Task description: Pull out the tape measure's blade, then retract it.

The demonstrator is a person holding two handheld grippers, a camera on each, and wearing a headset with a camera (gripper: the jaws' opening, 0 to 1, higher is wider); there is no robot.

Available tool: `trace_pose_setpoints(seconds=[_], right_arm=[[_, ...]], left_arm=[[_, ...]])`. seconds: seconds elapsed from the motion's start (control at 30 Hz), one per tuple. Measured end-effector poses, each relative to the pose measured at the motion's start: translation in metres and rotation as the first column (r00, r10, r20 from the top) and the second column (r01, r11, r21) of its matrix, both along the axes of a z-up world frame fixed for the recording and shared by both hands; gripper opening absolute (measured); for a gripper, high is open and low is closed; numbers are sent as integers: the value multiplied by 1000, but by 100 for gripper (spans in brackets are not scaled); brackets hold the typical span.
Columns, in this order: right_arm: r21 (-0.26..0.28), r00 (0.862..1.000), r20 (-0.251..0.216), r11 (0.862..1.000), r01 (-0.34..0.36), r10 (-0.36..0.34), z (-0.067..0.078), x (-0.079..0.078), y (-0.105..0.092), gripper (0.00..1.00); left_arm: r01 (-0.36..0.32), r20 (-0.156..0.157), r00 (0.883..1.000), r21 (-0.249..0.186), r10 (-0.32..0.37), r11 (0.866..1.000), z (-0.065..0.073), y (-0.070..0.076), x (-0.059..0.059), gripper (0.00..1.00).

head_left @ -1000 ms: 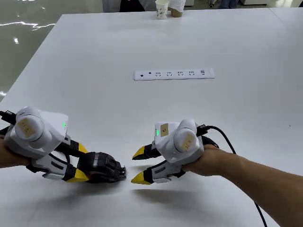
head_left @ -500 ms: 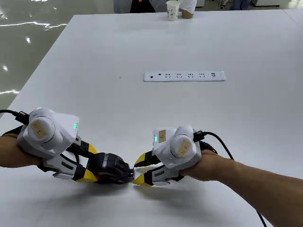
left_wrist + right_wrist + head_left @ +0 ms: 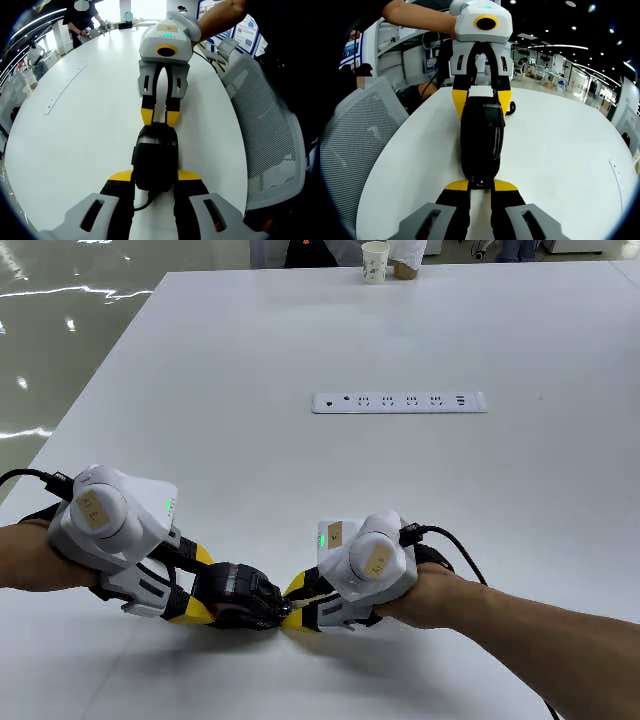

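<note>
Left hand-held gripper (image 3: 197, 584) clamps tape measure (image 3: 238, 592) (right (image 3: 297, 603) touching).

The white table (image 3: 250, 360) carries a white power strip (image 3: 399, 402) lying flat near its middle and a paper cup (image 3: 375, 261) standing at the far edge. The black tape measure (image 3: 238, 595) rests close to the near edge.

The tape measure (image 3: 238, 595) was recorded as black. The left gripper (image 3: 197, 585) and right gripper (image 3: 293, 603) were finished in white with yellow-tipped jaws and green lights. The table (image 3: 300, 340) and the power strip (image 3: 400, 402) at 12 o'clock were white.
</note>
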State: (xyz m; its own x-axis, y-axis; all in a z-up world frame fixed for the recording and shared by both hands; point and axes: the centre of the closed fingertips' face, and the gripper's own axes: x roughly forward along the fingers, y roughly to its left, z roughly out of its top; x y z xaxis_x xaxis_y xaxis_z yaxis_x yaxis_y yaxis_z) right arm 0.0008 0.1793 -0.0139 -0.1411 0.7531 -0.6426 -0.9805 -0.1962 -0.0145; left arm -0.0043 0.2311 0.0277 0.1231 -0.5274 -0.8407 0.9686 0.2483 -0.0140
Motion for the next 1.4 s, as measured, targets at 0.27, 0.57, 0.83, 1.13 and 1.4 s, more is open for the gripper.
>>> trace_pose_setpoints(seconds=[0.27,0.57,0.83,1.13,1.4], right_arm=[[0,1000,16,1000,-9,9,1,-1,-1,9],[-8,999,26,1000,-20,20,1,0,-2,8],[-11,999,30,1000,-26,26,1,0,-6,8],[-17,999,32,999,-28,28,0,2,-13,8],[-24,999,31,999,-25,25,0,4,-21,8]], left_arm=[[-8,-10,1000,-4,8,1000,0,0,0,23],[-19,-19,1000,-6,19,1000,0,0,0,23],[-22,-21,1000,-5,22,1000,0,-1,0,23],[-23,-25,999,-3,23,1000,0,0,0,23],[-24,-26,999,-2,24,1000,0,0,0,23]])
